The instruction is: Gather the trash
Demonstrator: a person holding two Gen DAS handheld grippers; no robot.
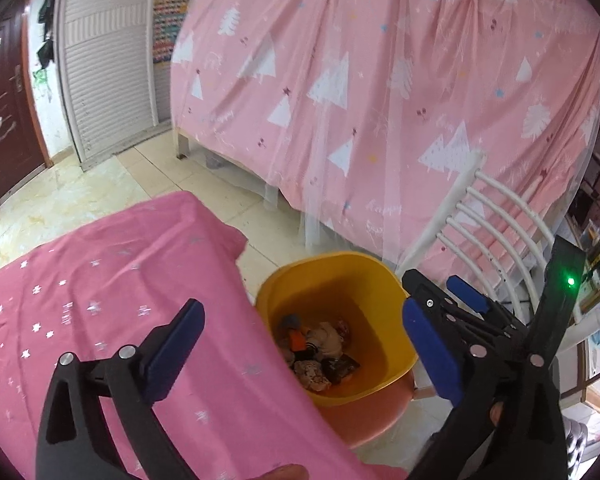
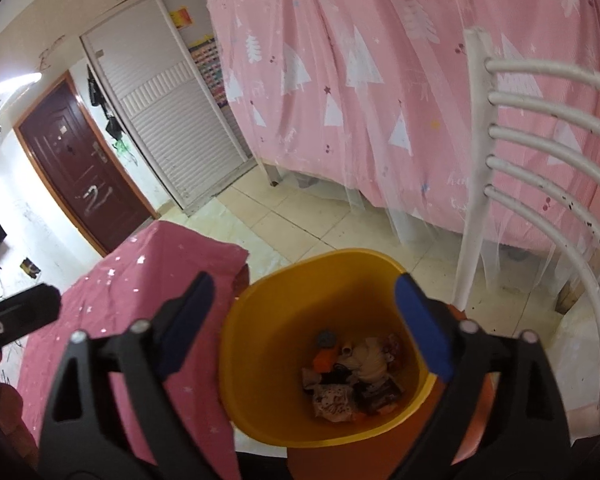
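A yellow bin stands on a pink chair seat beside the table. Several crumpled wrappers and scraps of trash lie at its bottom. My left gripper is open with nothing between its blue pads; one finger is over the table's cloth, the other over the bin's right rim. My right gripper hangs open and empty straight above the bin. In the left wrist view the right gripper shows at the bin's right edge.
A table under a pink star-print cloth borders the bin on the left. The chair's white slatted back rises on the right. A bed draped in pink tree-print fabric fills the background; tiled floor, a louvred wardrobe and a dark door lie beyond.
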